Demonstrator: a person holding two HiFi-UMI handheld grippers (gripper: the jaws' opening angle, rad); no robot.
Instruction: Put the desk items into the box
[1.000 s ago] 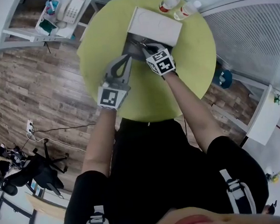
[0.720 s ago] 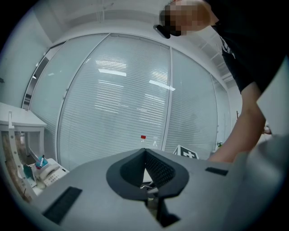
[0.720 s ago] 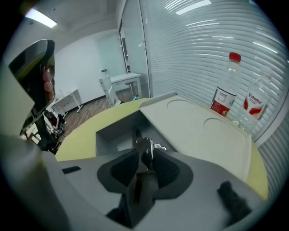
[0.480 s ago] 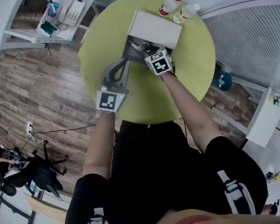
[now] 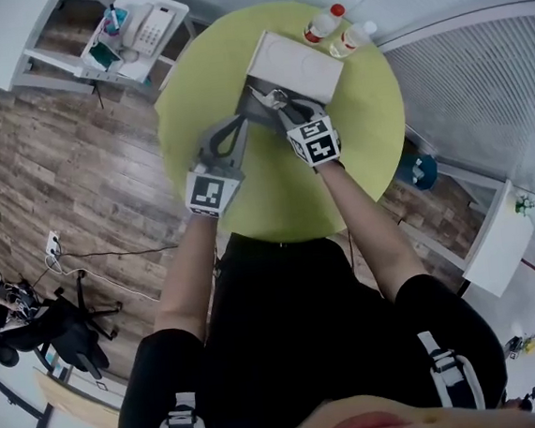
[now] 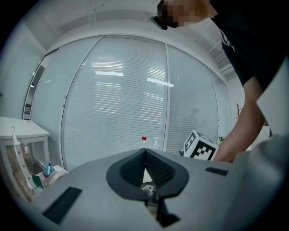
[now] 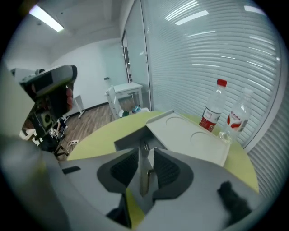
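The grey box (image 5: 259,108) stands on the round green table (image 5: 247,201), with its white lid (image 5: 295,58) slid back over the far part. My right gripper (image 5: 283,103) hovers over the box's open part. Its jaws (image 7: 145,158) stand a little apart and have just been closing slightly. A thin metal item (image 7: 144,177) shows in the gap, narrower than the gap, and the pads do not press on it. My left gripper (image 5: 240,119) points at the box's near left edge. In the left gripper view its tips (image 6: 145,152) meet, and I see nothing held.
Two plastic bottles (image 5: 325,5) (image 5: 352,33) stand just beyond the lid, near the table's far edge. A shelf unit with a white telephone (image 5: 144,24) stands off the table at the upper left. Wooden floor lies around the table.
My right gripper has risen and drawn back a little from the box, and its jaws have opened from shut. The left gripper has stayed where it was.
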